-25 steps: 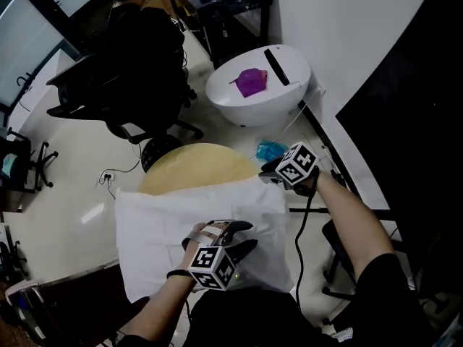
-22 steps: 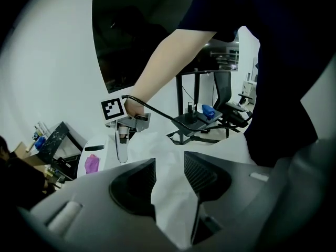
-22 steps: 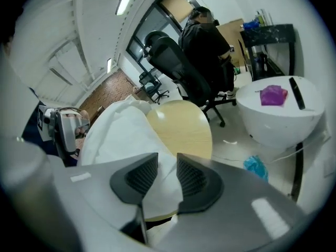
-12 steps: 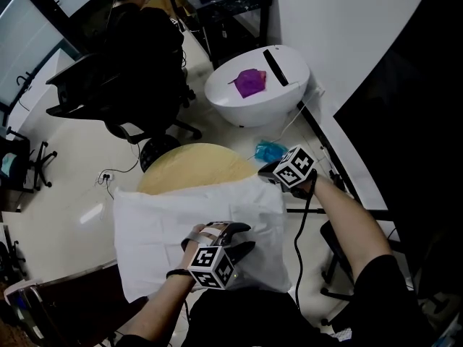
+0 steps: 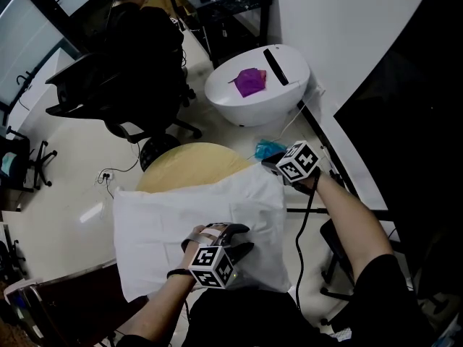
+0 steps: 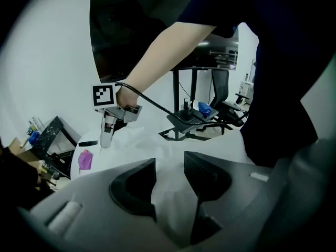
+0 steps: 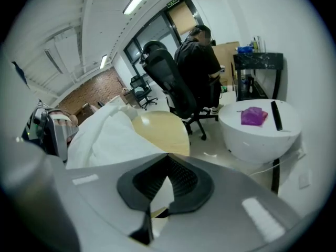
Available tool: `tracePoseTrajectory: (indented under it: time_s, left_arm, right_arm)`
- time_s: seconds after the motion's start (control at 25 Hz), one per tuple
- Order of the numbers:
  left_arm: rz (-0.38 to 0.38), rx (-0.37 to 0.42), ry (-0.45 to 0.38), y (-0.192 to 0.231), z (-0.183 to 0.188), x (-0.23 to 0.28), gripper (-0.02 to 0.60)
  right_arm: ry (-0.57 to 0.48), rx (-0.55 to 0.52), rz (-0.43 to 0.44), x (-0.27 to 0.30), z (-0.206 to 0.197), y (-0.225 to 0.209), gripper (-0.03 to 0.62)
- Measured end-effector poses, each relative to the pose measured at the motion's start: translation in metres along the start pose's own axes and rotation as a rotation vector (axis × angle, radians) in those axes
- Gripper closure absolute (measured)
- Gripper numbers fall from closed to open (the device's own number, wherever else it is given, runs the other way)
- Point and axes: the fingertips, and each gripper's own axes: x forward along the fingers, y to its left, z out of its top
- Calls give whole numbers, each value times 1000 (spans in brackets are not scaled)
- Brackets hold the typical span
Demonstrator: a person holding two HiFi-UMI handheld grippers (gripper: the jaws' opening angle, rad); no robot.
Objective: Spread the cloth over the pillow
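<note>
While L claw (image 5: 244,237) rests released on cloth (image 5: 166,223), R claw (image 5: 269,166) grips its corner, clenched.

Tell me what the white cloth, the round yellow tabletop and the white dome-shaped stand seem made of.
The white cloth: thin woven fabric, matte; it creases softly. The round yellow tabletop: probably wood or laminate, smooth, faint sheen. The white dome-shaped stand: likely moulded plastic, glossy, seamless curve.
</note>
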Motion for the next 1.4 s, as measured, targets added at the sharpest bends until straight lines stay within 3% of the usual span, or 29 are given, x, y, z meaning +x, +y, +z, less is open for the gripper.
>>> tracePoseTrajectory:
  time_s: [0.32, 0.44, 0.84, 1.0, 1.12, 1.4]
  left_arm:
    - [-15, -2, 11, -3, -4, 6, 422]
    - [-12, -2, 15, -2, -6, 6, 422]
    - [-15, -14, 19, 0, -8, 10, 422]
    - [-15, -17, 17, 0, -9, 10, 422]
    - [-9, -17, 12, 0, -7, 9, 422]
    - [53, 0, -18, 9, 5, -11, 422]
  right_arm:
    - [-66, 17, -272, -32, 18, -70, 588]
    - [-32, 10, -321, -33, 13, -84, 588]
    - [122, 19, -310, 12, -34, -85, 584]
    - [67, 29, -335, 12, -24, -87, 567]
    - [35, 33, -339, 4, -14, -87, 470]
    - [-64, 8, -314, -26, 16, -65, 497]
